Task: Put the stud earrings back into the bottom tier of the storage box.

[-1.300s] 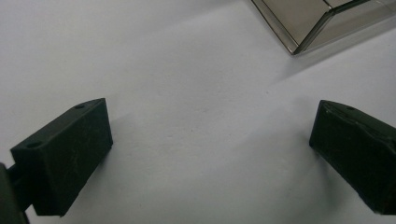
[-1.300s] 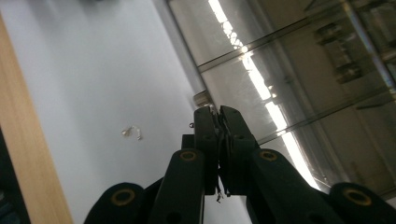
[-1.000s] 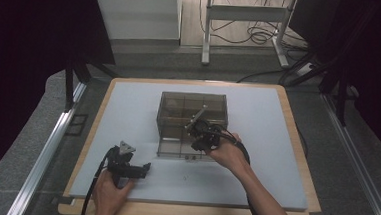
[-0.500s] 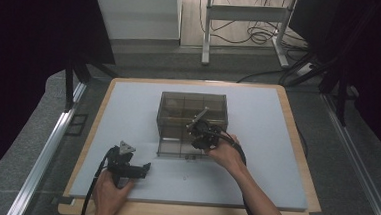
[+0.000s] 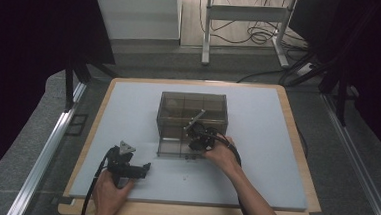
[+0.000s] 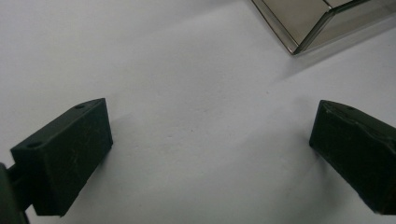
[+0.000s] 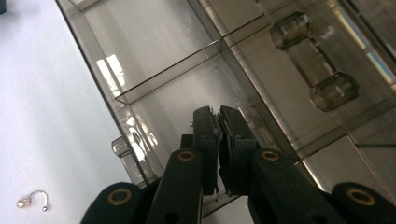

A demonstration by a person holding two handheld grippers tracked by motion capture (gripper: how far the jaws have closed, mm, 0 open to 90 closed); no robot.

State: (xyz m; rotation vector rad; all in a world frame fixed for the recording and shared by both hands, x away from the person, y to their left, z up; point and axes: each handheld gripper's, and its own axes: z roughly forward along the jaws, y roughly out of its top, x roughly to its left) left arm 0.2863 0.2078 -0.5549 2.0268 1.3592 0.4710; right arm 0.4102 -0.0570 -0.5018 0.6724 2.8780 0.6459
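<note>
Black fingers on your right gripper [image 7: 215, 116] are pressed together, tips nearly touching, with a tiny metal pin showing at the left tip. It reads as a small stud pinched there, though it is too small to be sure. Those tips hang over the near compartment of the smoked clear plastic organiser box [image 5: 192, 103], just inside its front wall. A divider [image 7: 168, 74] runs across beyond the tips; a moulded hinge knuckle [image 7: 314, 63] sits further off to the right in this view.

Outward from there: a pearl earring [image 7: 32, 199] with a curved wire lies on the white table [image 5: 275, 158], outside the box, well to the left of the fingers in the right gripper view and near the box's front wall. Its hook curves away from the pearl, roughly along the wall.

Your left gripper [image 5: 142, 168] rests low on the table, near the front left, fingers [image 6: 65, 158] spread wide with nothing between them; a corner of the box shows ahead and to its right.

Judgement: the drop into the near compartment is the step in hand. For the loose earring, your right hand is much the nearer; it lies down and left from the tips, over the front wall.
</note>
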